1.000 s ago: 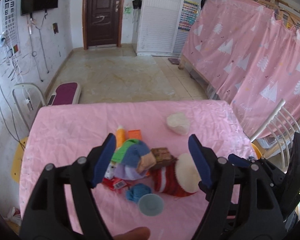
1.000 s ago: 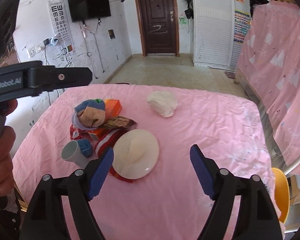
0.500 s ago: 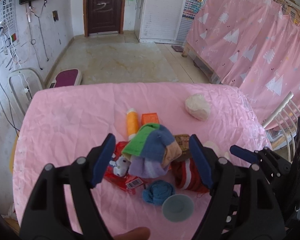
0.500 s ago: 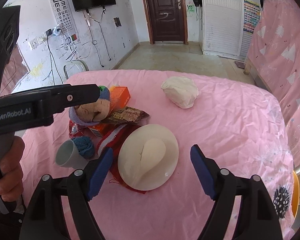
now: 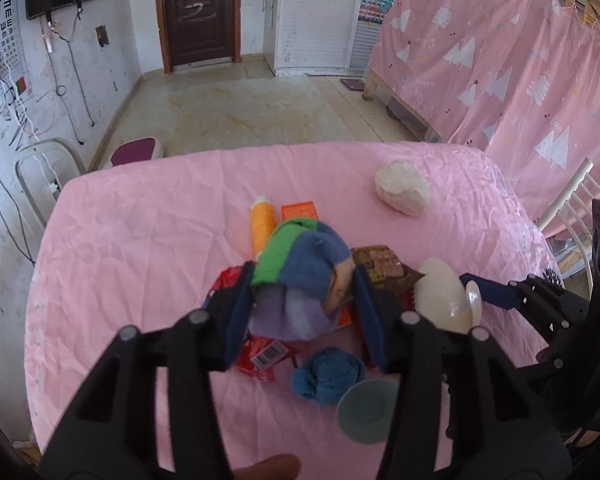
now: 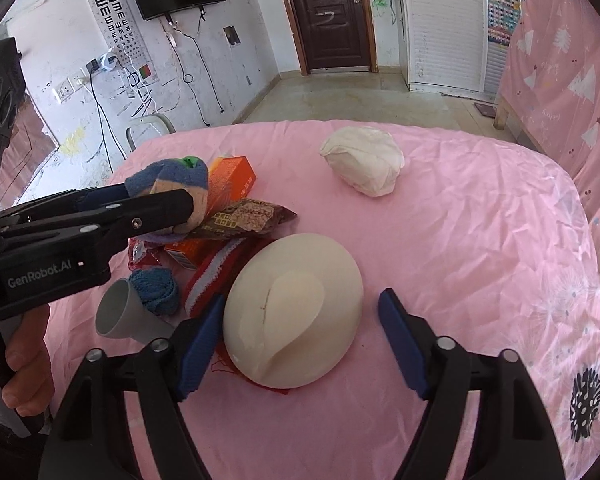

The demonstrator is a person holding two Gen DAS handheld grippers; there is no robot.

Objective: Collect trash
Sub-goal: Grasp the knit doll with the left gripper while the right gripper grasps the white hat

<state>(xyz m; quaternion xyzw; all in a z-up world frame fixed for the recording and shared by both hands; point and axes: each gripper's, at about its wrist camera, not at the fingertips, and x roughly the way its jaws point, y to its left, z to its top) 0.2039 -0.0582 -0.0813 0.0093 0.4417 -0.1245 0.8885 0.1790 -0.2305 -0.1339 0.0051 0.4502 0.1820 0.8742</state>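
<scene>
Your left gripper [image 5: 302,312] pinches the fuzzy multicolored sock bundle [image 5: 300,276] atop the pile, pads pressed to both sides. Your right gripper [image 6: 300,330] spreads wide around the smooth cream bowl [image 6: 294,314], upturned (only the right view shows its dome fully). Nearby: 1 grey plastic cup [image 6: 120,316], 1 blue knit ball [image 5: 328,374], 1 crinkly brown snack wrapper [image 6: 244,218]. Farther off, 1 orange box [image 6: 230,180], 1 orange tube [image 5: 262,222], 1 crumpled white wad [image 6: 364,164] on the pink tablecloth [image 6: 480,220].
</scene>
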